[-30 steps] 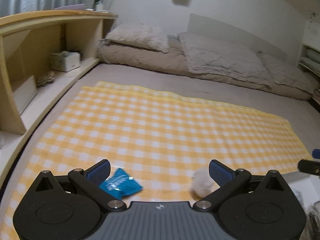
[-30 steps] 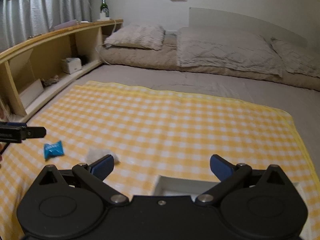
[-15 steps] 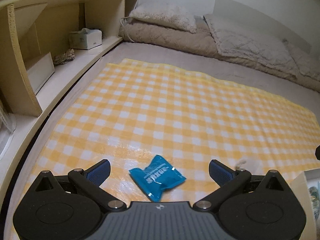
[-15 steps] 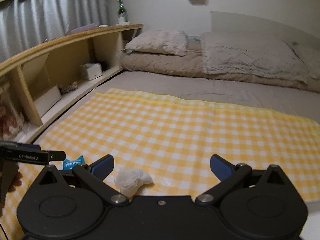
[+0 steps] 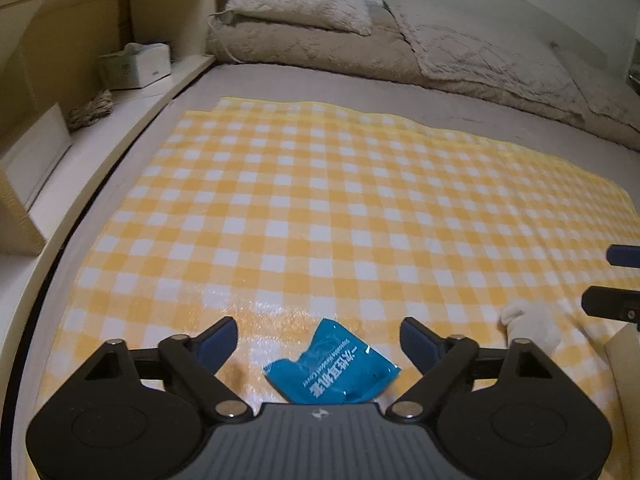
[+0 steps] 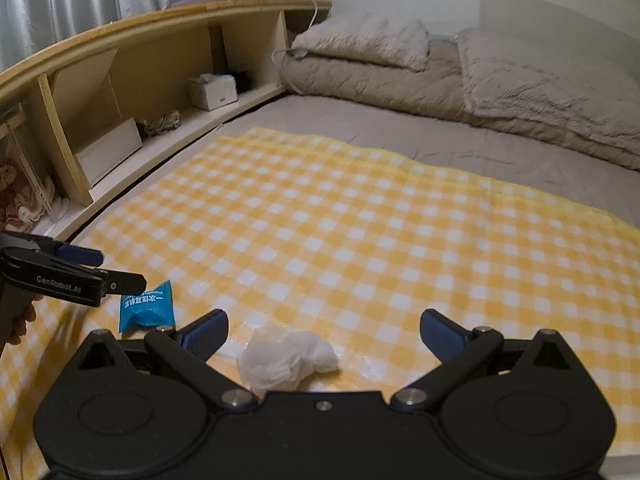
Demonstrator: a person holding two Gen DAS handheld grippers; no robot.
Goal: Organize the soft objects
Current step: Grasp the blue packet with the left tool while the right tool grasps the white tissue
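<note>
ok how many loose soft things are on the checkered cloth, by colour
blue: 1, the blue sachet between the open left gripper's fingers
white: 1, the crumpled white tissue wad in front of the open right gripper
total: 2, both lying on the yellow checkered cloth

Left gripper point(image 5: 320, 338) at bottom of frame, jaws spread wide, nothing between them gripped. Blue packet point(image 5: 332, 370) lies flat on the yellow checked cloth point(image 5: 320, 208), low centre, between the fingers but touching neither. White crumpled wad point(image 5: 532, 326) at lower right on the cloth, just beyond the right finger. Right gripper point(image 5: 616, 280) pokes in at right edge, near the wad. Wooden shelf point(image 5: 80, 92) upper left with a tissue box point(image 5: 136, 65). Beige pillows point(image 5: 304, 10) along the top.
</note>
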